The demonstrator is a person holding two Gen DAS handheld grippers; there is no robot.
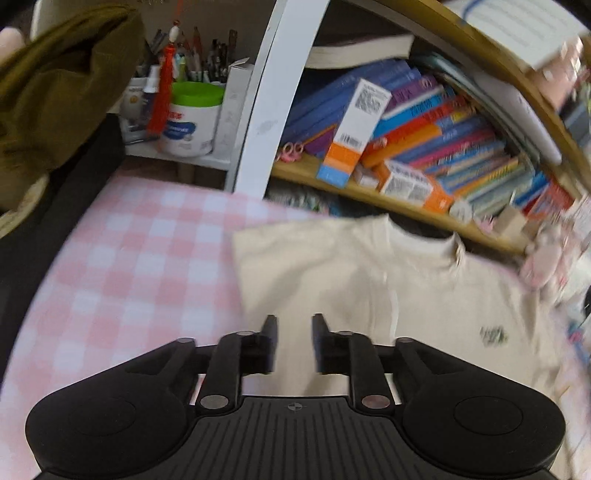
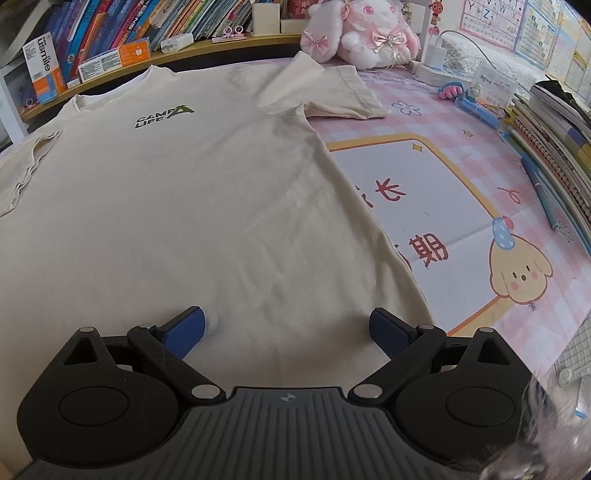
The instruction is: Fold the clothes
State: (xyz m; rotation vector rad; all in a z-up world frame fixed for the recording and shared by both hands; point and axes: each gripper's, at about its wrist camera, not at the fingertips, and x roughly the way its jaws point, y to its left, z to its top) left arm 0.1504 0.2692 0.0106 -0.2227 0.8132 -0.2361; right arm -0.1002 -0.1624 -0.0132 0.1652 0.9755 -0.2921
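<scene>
Cream T-shirt [image 2: 184, 206]; chest print [image 2: 164, 116] "CAMP LIFE"

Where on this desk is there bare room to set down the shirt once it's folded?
Left of the t-shirt, the pink checked cover lies bare up to the desk edge. Right of the shirt, the printed mat is free. Crowded: the back edge by the plush rabbit and the book stack on the right.

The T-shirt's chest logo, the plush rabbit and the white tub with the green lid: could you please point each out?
chest logo [image 2: 164, 116], right wrist view, on the lettering.
plush rabbit [image 2: 373, 35], right wrist view, on its body.
white tub [image 1: 190, 123], left wrist view, on its label.
</scene>
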